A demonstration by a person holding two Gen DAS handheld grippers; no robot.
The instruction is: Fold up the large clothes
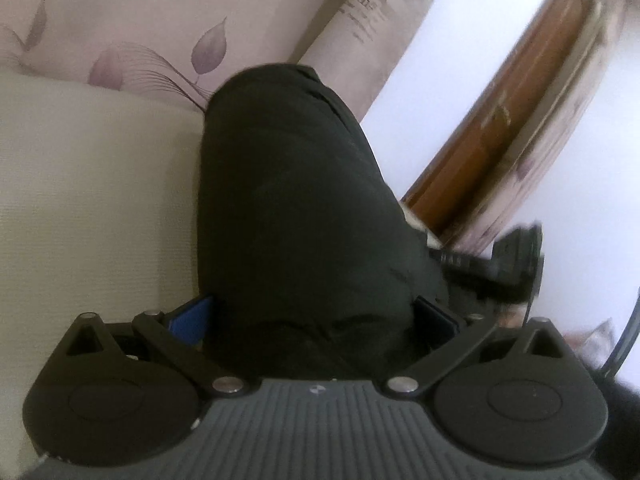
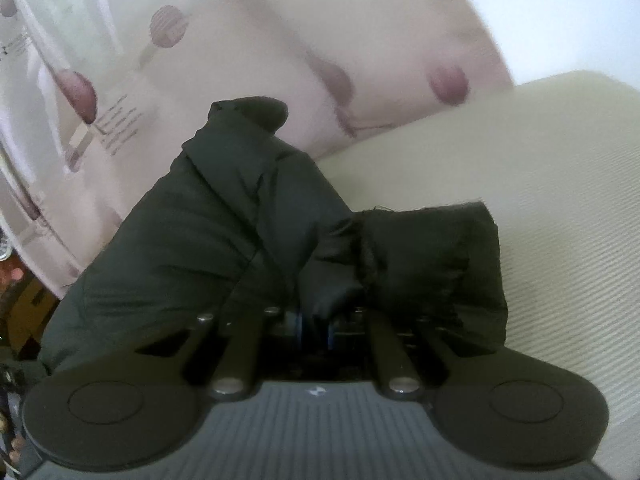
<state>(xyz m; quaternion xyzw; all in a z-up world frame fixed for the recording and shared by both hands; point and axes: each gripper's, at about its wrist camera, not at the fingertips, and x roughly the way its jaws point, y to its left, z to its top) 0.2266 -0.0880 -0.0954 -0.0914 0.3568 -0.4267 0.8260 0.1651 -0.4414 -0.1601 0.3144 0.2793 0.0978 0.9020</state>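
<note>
A black padded jacket lies in a long bundle on the cream bed, reaching away from my left gripper. That gripper stands wide open. The jacket's near end bulges between its blue-padded fingers, and I see no pinch on the cloth. In the right wrist view the same jacket rises to the upper left, and a frayed sleeve end hangs to the right. My right gripper is shut on a fold of the jacket, its blue pads close together with cloth squeezed between them.
The cream ribbed bed surface spreads under the jacket. A pink leaf-print cloth lies beyond it. A brown wooden door and a white wall stand at the right. A blurred black device sits by the jacket's right side.
</note>
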